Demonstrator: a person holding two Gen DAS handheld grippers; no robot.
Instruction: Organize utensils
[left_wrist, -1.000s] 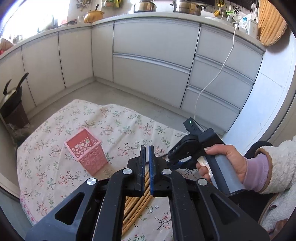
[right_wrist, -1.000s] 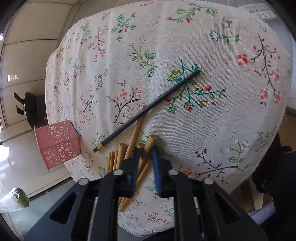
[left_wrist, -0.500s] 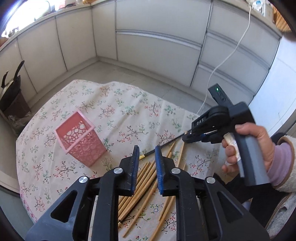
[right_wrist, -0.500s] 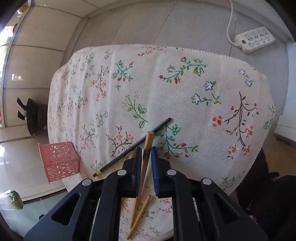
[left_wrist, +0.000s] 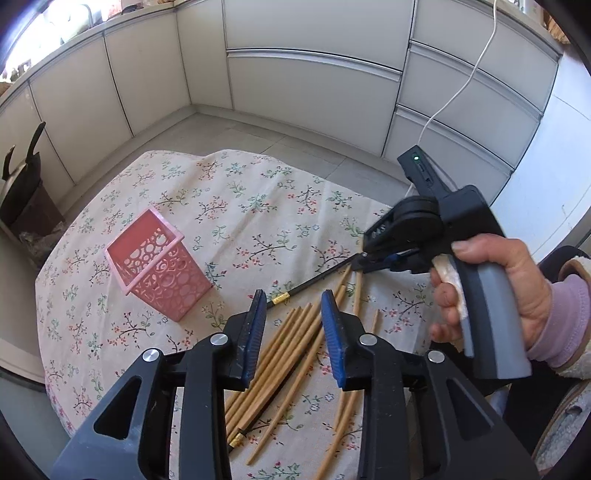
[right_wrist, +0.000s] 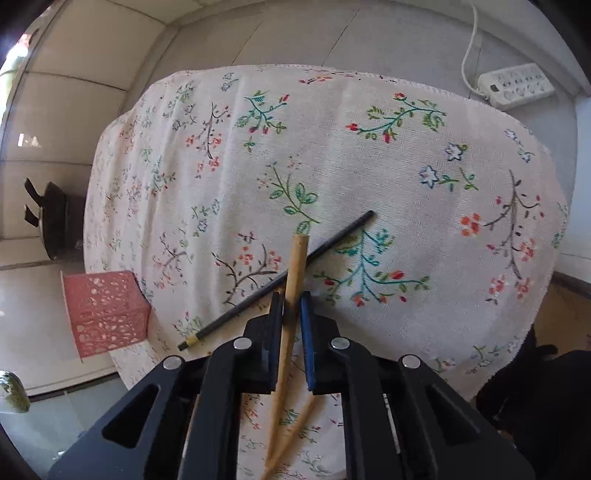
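My right gripper (right_wrist: 291, 295) is shut on a wooden chopstick (right_wrist: 296, 262) and holds it above the floral tablecloth (right_wrist: 388, 177). It also shows in the left wrist view (left_wrist: 364, 264), over the pile's far end. My left gripper (left_wrist: 293, 302) is open and empty above several wooden chopsticks (left_wrist: 291, 343) lying in a loose pile. A black chopstick with a gold band (left_wrist: 314, 282) lies across the cloth; it also shows in the right wrist view (right_wrist: 273, 284). A pink perforated square holder (left_wrist: 157, 266) stands upright to the left; it also shows in the right wrist view (right_wrist: 105, 312).
The small table's cloth (left_wrist: 236, 206) hangs over its edges. Grey kitchen cabinets (left_wrist: 314, 81) ring the room. A white power strip (right_wrist: 515, 88) and its cable lie on the floor behind the table. A dark stand (left_wrist: 22, 192) sits at the left.
My left gripper has opened wide and tipped down over the pile. My right gripper closed on one wooden chopstick and lifted it off the cloth.
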